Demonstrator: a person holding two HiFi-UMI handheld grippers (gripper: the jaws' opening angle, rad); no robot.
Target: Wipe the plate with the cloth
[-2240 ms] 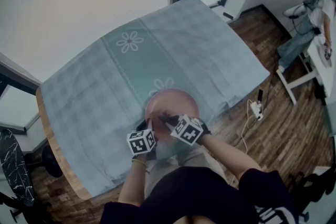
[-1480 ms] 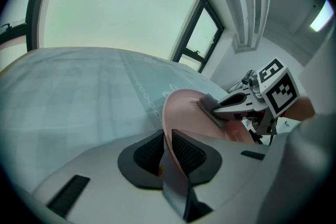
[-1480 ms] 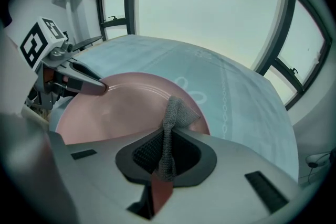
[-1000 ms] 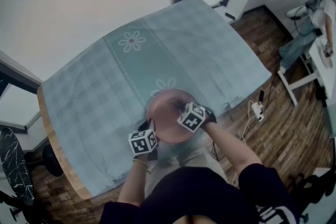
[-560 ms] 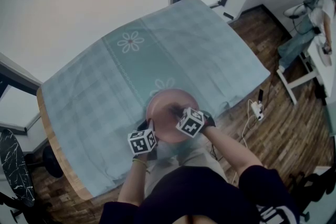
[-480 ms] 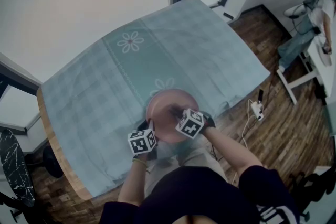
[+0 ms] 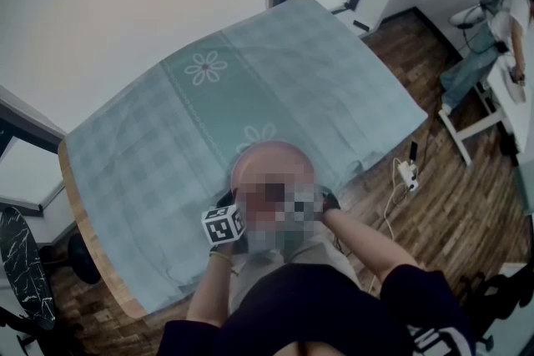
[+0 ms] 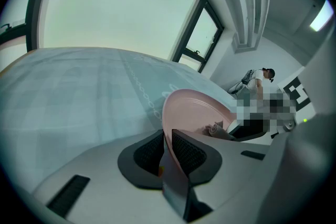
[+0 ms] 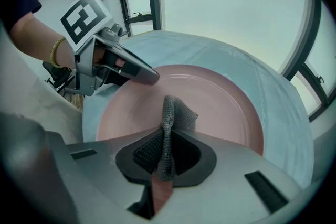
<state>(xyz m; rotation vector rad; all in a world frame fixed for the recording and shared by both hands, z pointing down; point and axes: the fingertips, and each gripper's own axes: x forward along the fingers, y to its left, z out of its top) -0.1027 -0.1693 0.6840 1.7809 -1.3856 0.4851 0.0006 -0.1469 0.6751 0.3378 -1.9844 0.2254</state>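
Clamping the plate (image 8: pixel 197 107) rim, the left gripper (image 8: pixel 167 138) stays put; the right gripper (image 9: pixel 167 147), jaws pinching the cloth (image 9: pixel 176 113), has shifted toward the lower frame edge.

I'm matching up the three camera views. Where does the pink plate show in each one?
Head view: plate low centre, partly behind a blurred patch.
Left gripper view: plate centre right, rim gripped by the left claw.
Right gripper view: plate fills the middle, behind the cloth in the right claw.
Shared landmark: the checked tablecloth.
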